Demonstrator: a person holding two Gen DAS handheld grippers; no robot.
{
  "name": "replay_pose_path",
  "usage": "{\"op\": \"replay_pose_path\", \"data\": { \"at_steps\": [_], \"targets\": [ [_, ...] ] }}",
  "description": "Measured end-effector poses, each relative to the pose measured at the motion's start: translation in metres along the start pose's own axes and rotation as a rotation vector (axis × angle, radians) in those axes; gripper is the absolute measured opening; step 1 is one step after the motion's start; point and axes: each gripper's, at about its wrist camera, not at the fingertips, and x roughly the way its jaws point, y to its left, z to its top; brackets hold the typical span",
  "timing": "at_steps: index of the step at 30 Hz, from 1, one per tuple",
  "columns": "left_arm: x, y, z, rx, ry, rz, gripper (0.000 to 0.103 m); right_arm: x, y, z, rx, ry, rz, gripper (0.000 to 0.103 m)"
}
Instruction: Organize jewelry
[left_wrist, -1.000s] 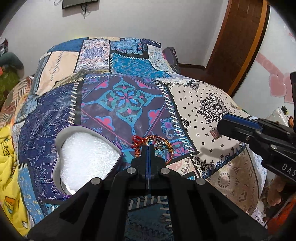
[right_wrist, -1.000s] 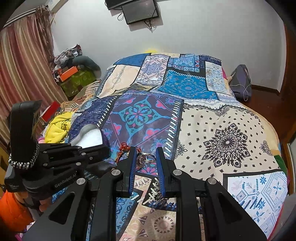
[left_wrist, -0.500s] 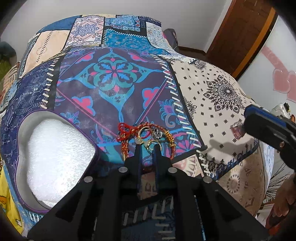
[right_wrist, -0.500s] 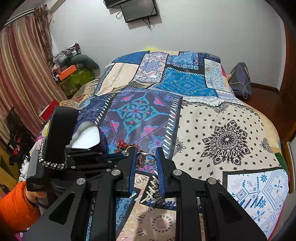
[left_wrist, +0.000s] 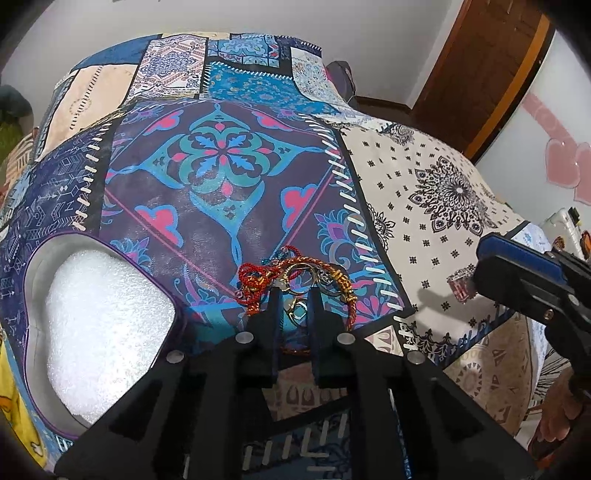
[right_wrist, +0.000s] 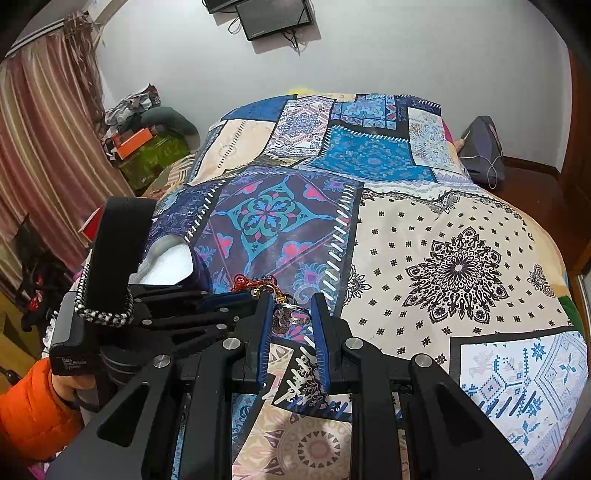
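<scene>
A pile of jewelry, red cord bracelets, gold rings and chains, lies on the patterned bedspread. My left gripper is open, its fingers straddling the near side of the pile over a gold ring. A heart-shaped box with white foam lining lies open to the left of the pile. My right gripper is shut on a ring with a clear square stone, also seen at its tip in the left wrist view, held above the bed right of the pile.
The patchwork bedspread covers the whole bed. A dark bag sits on the floor at the far right. Clutter and curtains stand at the left. A wooden door is at the far right.
My left gripper opened and moved down and forward onto the jewelry pile. My right gripper stayed nearly still, holding the ring.
</scene>
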Motion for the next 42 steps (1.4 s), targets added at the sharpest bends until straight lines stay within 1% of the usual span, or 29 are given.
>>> {"op": "replay_pose_path", "data": {
  "at_steps": [6,13,19,27,33,42],
  "targets": [
    [-0.019,0.0,-0.001,0.011,-0.042,0.007,0.006,-0.003,0.001,0.001,-0.003,-0.004,-0.002,0.019],
    [-0.05,0.001,-0.003,0.022,-0.101,0.014,0.006,-0.006,0.012,0.007,-0.018,-0.017,0.006,0.019],
    [-0.077,0.012,-0.005,0.01,-0.155,0.035,0.006,-0.006,0.029,0.014,-0.046,-0.031,0.021,0.019],
    [-0.103,0.035,-0.01,-0.013,-0.206,0.06,0.006,0.0,0.056,0.023,-0.079,-0.045,0.046,0.019],
    [-0.116,0.053,-0.015,-0.024,-0.234,0.083,0.006,0.01,0.078,0.028,-0.104,-0.043,0.068,0.019],
    [-0.114,0.076,-0.022,-0.053,-0.223,0.086,0.006,0.03,0.098,0.032,-0.13,-0.024,0.092,0.019]
  ]
}}
